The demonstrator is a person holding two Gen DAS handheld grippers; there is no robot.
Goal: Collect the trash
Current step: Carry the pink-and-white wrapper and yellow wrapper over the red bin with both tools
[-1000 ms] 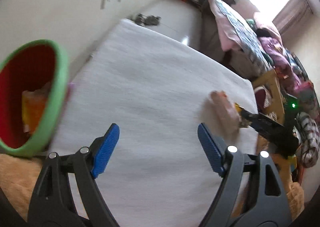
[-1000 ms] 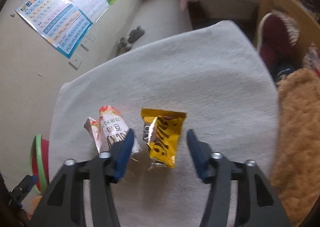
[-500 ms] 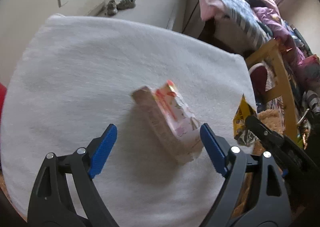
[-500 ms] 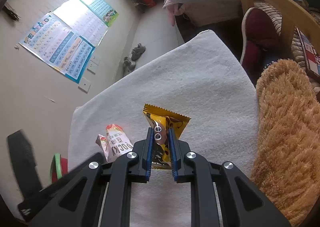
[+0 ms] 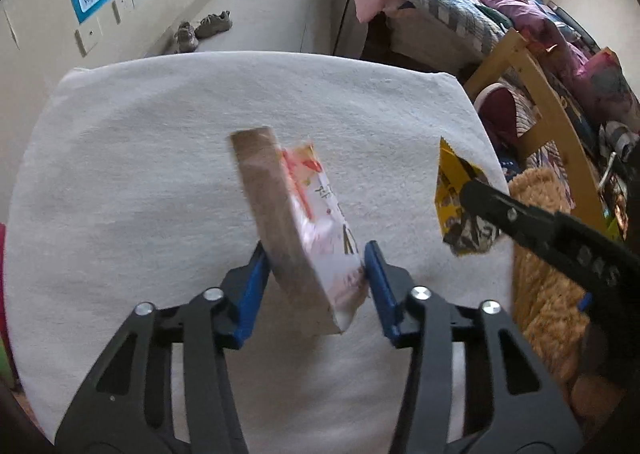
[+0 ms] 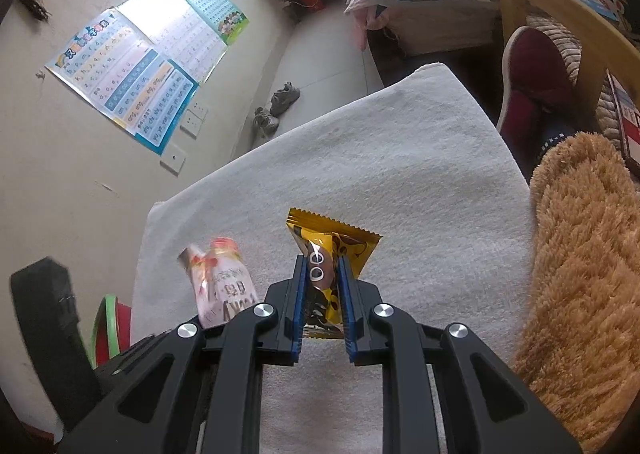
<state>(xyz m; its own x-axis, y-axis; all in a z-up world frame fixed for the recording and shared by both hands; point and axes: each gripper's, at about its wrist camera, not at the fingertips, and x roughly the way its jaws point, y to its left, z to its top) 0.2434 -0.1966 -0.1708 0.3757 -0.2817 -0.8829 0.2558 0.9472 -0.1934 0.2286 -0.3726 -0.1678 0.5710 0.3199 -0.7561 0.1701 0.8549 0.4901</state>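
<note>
- The left gripper [image 5: 316, 274] is clamping the pink snack wrapper [image 5: 304, 221]; its blue jaws are pressing on the wrapper's near end from both sides, and the wrapper is tilting up and away from them above the counter [image 5: 140, 173].
- In the right wrist view the pink snack wrapper [image 6: 222, 286] is showing to the left of the yellow one, with its lower end hidden behind the gripper frame; whether its far end is touching the cloth cannot be told.
- The right gripper [image 6: 323, 286] is clamping the yellow snack wrapper [image 6: 334, 246]; its jaws are standing nearly together, with the wrapper's lower half pinched between them and its serrated upper edge standing up beyond the fingertips.
- In the left wrist view the yellow snack wrapper [image 5: 456, 197] is hanging at the counter's right edge, gripped by the black finger of the right gripper [image 5: 476, 195] that is entering from the right.
- The counter [image 6: 400, 173] is lying under a grey-white towel-like cloth that is covering it to its far corners.
- A red bin with a green rim [image 6: 110, 330] is standing beyond the counter's left edge, low in the right wrist view and partly hidden.
- A brown plush blanket [image 6: 580, 254] is lying against the counter's right edge.
- A pair of shoes [image 5: 202, 27] is sitting on the floor beyond the far edge, and a poster [image 6: 140, 65] is hanging on the wall to the left.
</note>
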